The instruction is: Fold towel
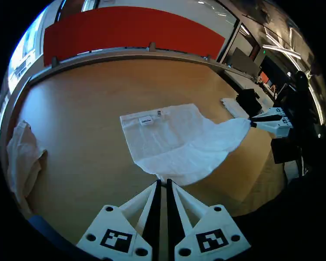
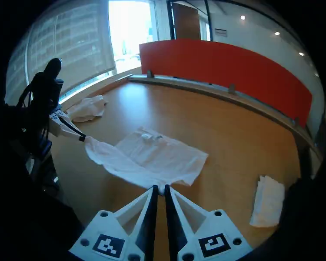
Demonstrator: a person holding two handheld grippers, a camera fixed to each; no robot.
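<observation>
As left gripper & right gripper each pinch a towel corner, bottom centre, uneven pull cd slip grip, skew fold.

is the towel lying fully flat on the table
No, the right gripper holds one corner of the towel raised off the table.

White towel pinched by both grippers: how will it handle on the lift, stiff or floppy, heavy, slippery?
Likely floppy: the towel creases and sags between the left gripper and right gripper, drawn to a point at the right one. Probably light: it looks thin, far part flat on the table. May drag easily; the wood looks smooth.
</observation>
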